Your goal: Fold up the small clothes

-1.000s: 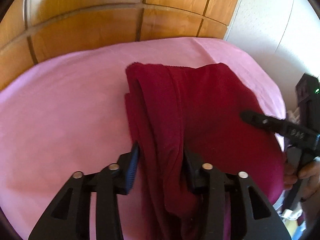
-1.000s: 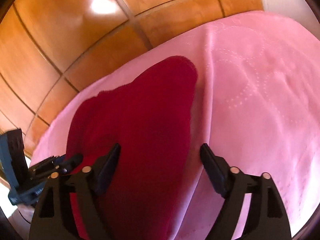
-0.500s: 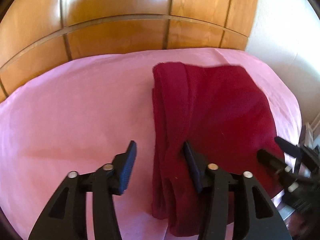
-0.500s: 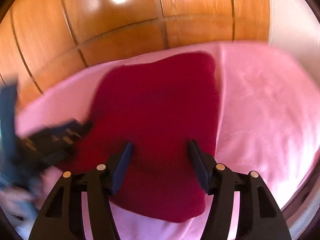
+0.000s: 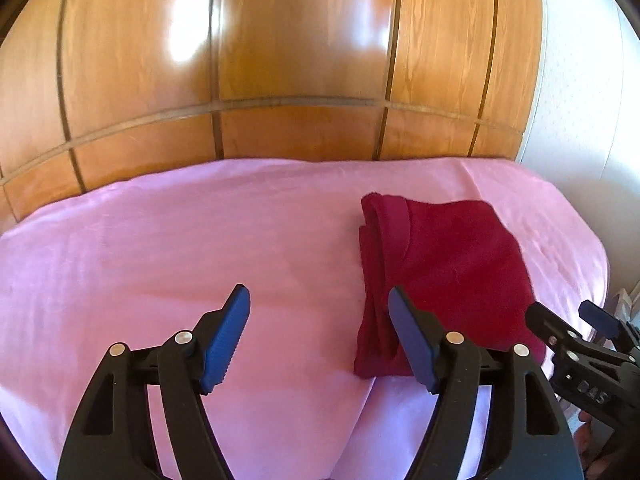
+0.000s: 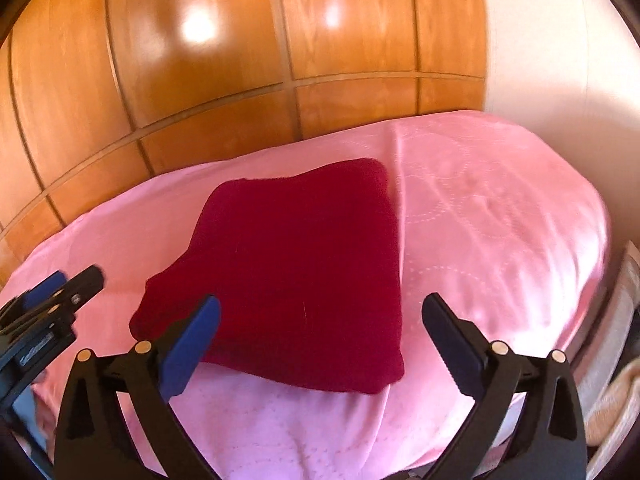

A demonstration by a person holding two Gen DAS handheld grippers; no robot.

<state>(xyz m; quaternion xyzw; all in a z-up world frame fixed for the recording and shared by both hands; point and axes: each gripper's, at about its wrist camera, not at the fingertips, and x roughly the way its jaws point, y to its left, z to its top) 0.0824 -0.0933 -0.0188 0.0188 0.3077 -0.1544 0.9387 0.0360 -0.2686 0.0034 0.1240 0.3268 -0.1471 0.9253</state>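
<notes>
A dark red garment (image 5: 448,276) lies folded into a rough square on the pink bed sheet (image 5: 200,248), toward the right side. It also shows in the right wrist view (image 6: 296,268). My left gripper (image 5: 320,336) is open and empty, held above the sheet just left of the garment's near edge. My right gripper (image 6: 320,344) is open and empty, held back above the garment's near edge. Each gripper shows in the other's view: the right one (image 5: 568,324), the left one (image 6: 60,284).
A wooden panelled headboard (image 5: 280,80) rises behind the bed. A white wall (image 5: 580,100) stands at the right. The bed's right edge (image 6: 600,280) drops off, with a beige cloth (image 6: 616,404) beyond it.
Both grippers have let go and pulled back and up from the red garment. The left jaws opened wider. The garment now lies folded on the sheet.
</notes>
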